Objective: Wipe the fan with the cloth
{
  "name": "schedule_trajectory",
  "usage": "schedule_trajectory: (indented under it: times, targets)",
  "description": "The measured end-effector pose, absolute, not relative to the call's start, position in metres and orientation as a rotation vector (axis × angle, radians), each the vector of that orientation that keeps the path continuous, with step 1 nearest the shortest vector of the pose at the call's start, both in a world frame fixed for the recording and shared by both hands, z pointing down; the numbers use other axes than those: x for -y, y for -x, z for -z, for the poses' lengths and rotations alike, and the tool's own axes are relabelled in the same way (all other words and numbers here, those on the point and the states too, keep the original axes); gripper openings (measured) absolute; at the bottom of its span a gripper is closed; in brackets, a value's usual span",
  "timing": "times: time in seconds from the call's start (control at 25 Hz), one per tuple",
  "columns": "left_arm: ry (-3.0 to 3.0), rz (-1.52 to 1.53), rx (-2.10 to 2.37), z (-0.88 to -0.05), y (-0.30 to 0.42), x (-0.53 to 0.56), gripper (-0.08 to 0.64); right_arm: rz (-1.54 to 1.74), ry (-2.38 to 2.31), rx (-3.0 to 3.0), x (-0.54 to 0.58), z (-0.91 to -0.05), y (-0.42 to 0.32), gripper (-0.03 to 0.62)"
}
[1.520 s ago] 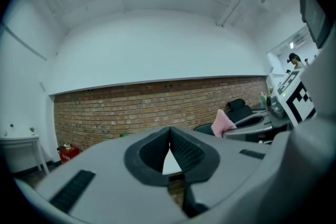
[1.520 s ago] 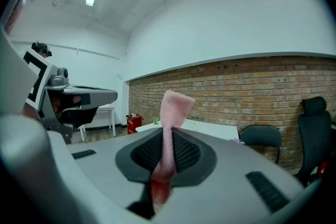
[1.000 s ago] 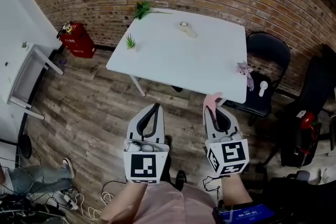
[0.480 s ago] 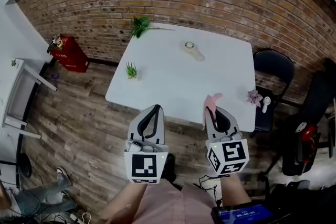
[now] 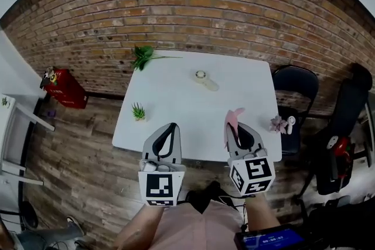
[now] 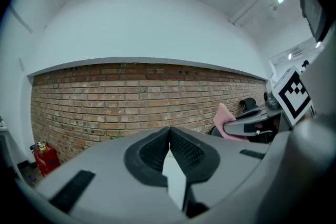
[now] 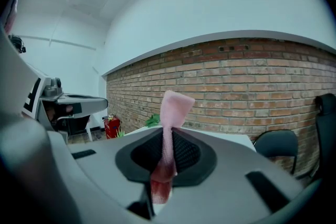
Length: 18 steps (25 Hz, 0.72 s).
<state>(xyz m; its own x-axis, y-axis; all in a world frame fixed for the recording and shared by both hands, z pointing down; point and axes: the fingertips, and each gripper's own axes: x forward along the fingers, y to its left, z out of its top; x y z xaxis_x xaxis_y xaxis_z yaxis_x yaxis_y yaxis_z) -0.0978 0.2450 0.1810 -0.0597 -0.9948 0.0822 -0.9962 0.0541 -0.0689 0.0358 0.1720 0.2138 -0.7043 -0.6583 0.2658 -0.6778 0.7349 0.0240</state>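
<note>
Though apart from the fan (image 5: 205,78), cloth (image 7: 171,113) between right fingers (image 7: 187,152)

Cloth (image 5: 232,119): pink. Fan (image 5: 205,79): cream-white. Worktop (image 5: 176,105): plain white. Wall (image 5: 205,12): red-brown brick pattern. Floor (image 5: 76,155): grey-brown planks. Chair (image 5: 296,86): black.

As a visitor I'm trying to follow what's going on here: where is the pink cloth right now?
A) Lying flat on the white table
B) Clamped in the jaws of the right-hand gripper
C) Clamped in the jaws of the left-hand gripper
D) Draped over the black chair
B: the pink cloth stands pinched between the closed jaws of the grey right gripper, while the grey left gripper is shut with nothing in it.
</note>
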Motion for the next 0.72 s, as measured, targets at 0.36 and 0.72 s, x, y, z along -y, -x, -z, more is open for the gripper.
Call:
schedule_trajectory:
  times: [0.36, 0.72]
  targets:
    - [-2.152, -0.182, 2.230, -0.198, 0.104, -0.198, 0.012, -0.143, -1.075, 2.653, -0.129, -0.229, -0.034, 0.037]
    - [-2.096, -0.274, 2.179, -0.227, 0.114, -0.119, 0.012, -0.248, -1.045, 2.620, -0.048, -0.264, -0.030, 0.037]
